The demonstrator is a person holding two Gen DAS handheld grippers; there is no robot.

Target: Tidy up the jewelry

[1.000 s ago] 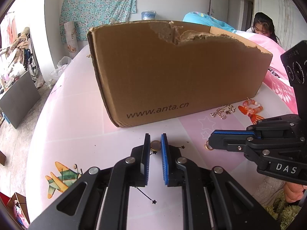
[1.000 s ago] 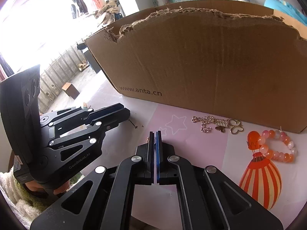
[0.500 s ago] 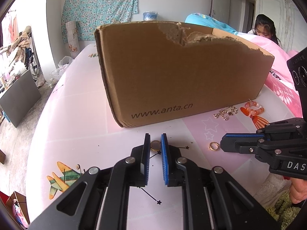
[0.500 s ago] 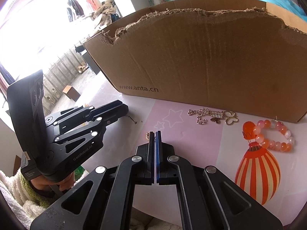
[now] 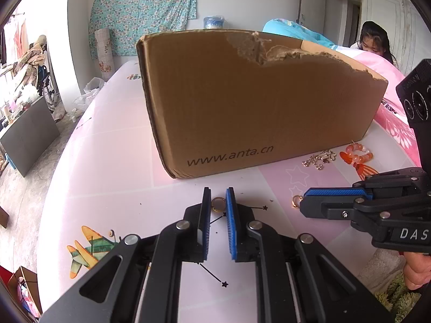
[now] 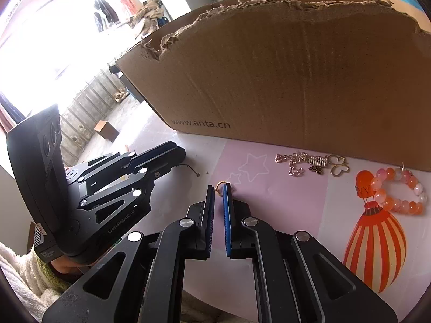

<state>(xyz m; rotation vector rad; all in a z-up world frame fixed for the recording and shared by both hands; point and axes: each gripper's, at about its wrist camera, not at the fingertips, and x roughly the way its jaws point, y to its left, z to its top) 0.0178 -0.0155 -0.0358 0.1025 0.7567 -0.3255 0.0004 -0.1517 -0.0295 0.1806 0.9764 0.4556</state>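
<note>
Left wrist view first. The left tongs sit at 6 o'clock, their blue pads a narrow gap apart with a small gold ring between the tips. Whether the pads press on it or merely flank it I cannot tell. At 3 o'clock the right tongs reach in, tips just beside a second gold ring lying on the tabletop. A torn cardboard box fills the middle. At its foot, towards 3 o'clock, lie a chain bracelet and an orange bead bracelet. My reading is that the task is at an early stage: four pieces remain loose outside the box, and its inside is hidden.

The tabletop is a pale pink sheet printed with stars and an aeroplane. Behind, a floral cloth hangs on a white wall at 12 o'clock, clutter stands at 9 o'clock, and a person sits at 2 o'clock.

Right wrist view next. The right tongs have just been opening, and their tips now stand slightly apart around the second ring, which rests on the tabletop without being clenched, as far as I can see. The left tongs lie at 9 o'clock. The chain and beads sit at 2 to 3 o'clock, close to the box wall. Bright daylight floods 10 o'clock, and a striped balloon print marks the sheet at 4 o'clock.
</note>
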